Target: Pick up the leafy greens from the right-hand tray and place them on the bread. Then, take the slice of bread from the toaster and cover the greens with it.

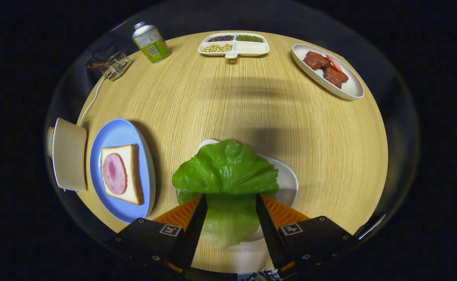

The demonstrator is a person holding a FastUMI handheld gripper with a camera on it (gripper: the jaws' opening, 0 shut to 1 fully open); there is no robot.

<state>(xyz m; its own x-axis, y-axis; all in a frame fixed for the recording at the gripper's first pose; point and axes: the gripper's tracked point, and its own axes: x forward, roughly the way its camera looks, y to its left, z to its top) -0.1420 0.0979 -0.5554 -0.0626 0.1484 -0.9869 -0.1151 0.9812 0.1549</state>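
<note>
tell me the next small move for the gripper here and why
Probably close the fingers: the gripper stands open with the glossy green lettuce leaf between its fingers, lying on the white oval tray. It needs gripping before going to the ham-topped bread slice.

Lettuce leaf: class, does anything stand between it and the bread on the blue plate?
Nothing visible does. The lettuce leaf sits between the tool's fingers over the white tray; the bread, topped with ham, lies beside it on the blue plate.
</note>
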